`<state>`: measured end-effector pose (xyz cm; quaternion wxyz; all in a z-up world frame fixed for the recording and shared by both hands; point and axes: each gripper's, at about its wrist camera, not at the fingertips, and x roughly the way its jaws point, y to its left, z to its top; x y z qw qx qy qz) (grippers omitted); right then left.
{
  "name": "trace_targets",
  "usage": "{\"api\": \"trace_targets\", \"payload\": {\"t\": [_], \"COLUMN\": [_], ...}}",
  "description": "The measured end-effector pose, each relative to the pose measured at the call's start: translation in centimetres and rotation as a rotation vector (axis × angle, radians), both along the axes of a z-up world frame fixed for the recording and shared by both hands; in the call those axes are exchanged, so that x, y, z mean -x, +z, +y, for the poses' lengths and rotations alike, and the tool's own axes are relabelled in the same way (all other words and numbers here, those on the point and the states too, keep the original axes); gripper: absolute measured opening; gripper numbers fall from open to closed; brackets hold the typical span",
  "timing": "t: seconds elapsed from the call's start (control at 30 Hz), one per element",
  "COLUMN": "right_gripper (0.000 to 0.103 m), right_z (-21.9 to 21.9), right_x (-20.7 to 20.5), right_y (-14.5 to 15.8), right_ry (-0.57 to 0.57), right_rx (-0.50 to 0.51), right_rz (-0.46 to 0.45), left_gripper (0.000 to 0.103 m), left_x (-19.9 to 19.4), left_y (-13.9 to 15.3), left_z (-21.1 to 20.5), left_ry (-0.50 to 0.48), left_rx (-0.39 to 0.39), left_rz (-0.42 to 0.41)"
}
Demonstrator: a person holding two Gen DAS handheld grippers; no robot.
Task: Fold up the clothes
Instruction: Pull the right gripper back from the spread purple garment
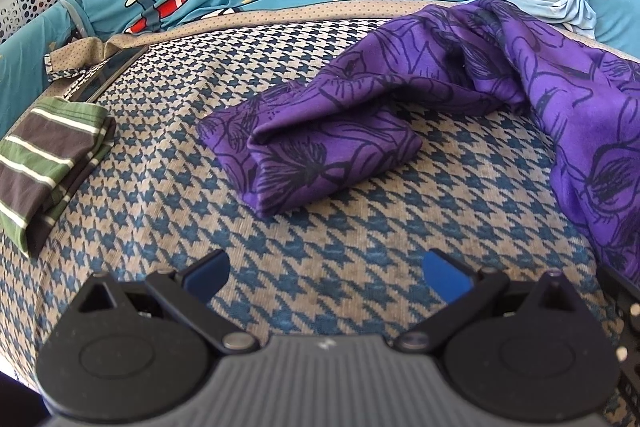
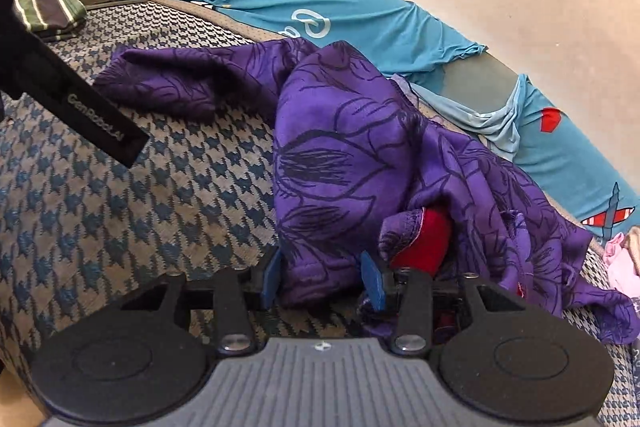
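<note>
My right gripper [image 2: 320, 277] clenches a bunched fold of the purple flower-printed cloth [image 2: 360, 155] heaped on the houndstooth blanket [image 2: 120, 211], left gripper [image 1: 326, 273] released and empty beside it; thick bunch may slip, dragging the fold crooked.
</note>
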<state>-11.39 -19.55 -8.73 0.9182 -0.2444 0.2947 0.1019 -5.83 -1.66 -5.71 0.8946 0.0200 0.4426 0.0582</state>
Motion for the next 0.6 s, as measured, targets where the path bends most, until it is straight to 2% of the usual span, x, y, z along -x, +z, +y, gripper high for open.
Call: {"api": "trace_targets", "payload": {"t": [0.03,0.07,0.13,0.17,0.27,0.37,0.47,0.53,0.6], "right_gripper": [0.03,0.014,0.012,0.007,0.007,0.007,0.007,0.007,0.007], "right_z": [-0.2,-0.3,-0.8,-1.0,-1.1,-0.7,0.1,0.9,2.1], "right_x": [-0.1,-0.3,-0.5,-0.4,0.6,2.4,4.0,5.1,6.3], "right_y": [0.0,0.0,0.5,0.8,2.6,4.5,5.4,5.4,5.2], "right_ry": [-0.002,-0.006,-0.02,-0.017,0.058,0.189,0.32,0.395,0.463], "right_rx": [-0.021,-0.046,-0.119,-0.155,-0.28,-0.407,-0.529,-0.572,-0.57], "right_rz": [0.009,0.019,0.039,0.042,0.042,0.059,0.128,0.168,0.197], "left_gripper": [0.103,0.103,0.103,0.103,0.103,0.103,0.103,0.103,0.103], "left_x": [0.0,0.0,0.0,0.0,0.2,0.4,0.7,0.9,1.2], "left_y": [0.0,0.0,0.0,0.2,0.7,1.4,2.4,3.2,4.0], "left_z": [0.0,0.1,0.3,0.4,0.9,1.4,2.2,2.9,3.6], "left_ry": [0.001,0.003,0.01,0.016,0.037,0.06,0.1,0.132,0.165], "left_rx": [0.0,0.0,-0.002,-0.007,-0.029,-0.051,-0.077,-0.089,-0.099], "left_rz": [0.0,0.0,0.0,-0.008,-0.038,-0.073,-0.123,-0.157,-0.191]}}
